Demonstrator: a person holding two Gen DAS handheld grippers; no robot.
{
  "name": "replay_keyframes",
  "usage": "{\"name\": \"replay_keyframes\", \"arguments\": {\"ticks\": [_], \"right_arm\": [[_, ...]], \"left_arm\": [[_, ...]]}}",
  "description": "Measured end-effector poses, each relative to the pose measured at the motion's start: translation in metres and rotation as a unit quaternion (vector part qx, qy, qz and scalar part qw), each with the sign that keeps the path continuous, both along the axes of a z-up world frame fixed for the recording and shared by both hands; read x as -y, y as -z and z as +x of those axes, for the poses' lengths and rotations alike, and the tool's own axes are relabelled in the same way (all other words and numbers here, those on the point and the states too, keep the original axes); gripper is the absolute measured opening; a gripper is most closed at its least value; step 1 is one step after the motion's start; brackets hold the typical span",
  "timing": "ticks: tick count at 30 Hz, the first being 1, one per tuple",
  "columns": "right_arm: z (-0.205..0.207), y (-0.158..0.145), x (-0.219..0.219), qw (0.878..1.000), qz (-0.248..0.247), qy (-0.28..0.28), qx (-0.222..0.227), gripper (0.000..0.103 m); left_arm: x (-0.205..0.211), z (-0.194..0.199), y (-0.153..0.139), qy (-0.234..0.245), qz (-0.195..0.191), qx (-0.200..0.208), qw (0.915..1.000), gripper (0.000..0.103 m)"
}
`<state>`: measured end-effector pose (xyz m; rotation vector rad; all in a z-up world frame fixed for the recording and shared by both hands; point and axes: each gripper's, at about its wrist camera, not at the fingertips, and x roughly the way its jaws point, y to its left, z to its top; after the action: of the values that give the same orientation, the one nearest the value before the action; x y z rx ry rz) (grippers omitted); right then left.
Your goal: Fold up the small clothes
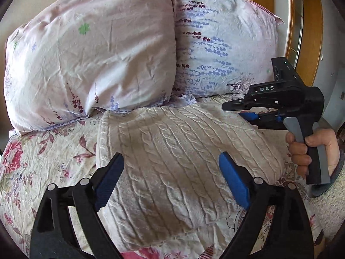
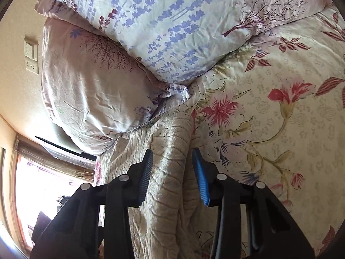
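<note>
My left gripper (image 1: pixel 171 179) hangs wide open, empty, directly above the cream cable-knit sweater (image 1: pixel 176 157) folded on the floral bedspread (image 1: pixel 32 172), its cables running toward the pillows (image 1: pixel 90 64). The right gripper (image 2: pixel 172 172) straddles the sweater's right edge (contact unclear); I judge it nearer.

Left wrist cam sits close above the folded cream sweater (image 1: pixel 172 151), angled down toward the two pillows (image 1: pixel 97 64). Right wrist cam tilts steeper, nearer the knit (view's rotated), and both share sweater, pillows and floral bedspread (image 2: pixel 280 129).
</note>
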<state>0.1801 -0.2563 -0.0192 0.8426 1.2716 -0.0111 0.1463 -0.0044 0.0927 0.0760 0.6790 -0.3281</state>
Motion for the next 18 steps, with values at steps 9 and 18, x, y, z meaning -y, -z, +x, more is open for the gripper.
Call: {"name": "replay_keyframes", "arguments": {"ticks": [9,18], "right_arm": [[0.005,0.008,0.015,0.997,-0.074,0.019,-0.016,0.005],[-0.058,-0.042,0.019,0.999,0.029,0.007,0.037,0.055]], "left_arm": [[0.011,0.001,0.016,0.012,0.017,-0.007,0.9998,0.095],[0.001,-0.017,0.0,0.047,-0.016,0.012,0.9987,0.095]]}}
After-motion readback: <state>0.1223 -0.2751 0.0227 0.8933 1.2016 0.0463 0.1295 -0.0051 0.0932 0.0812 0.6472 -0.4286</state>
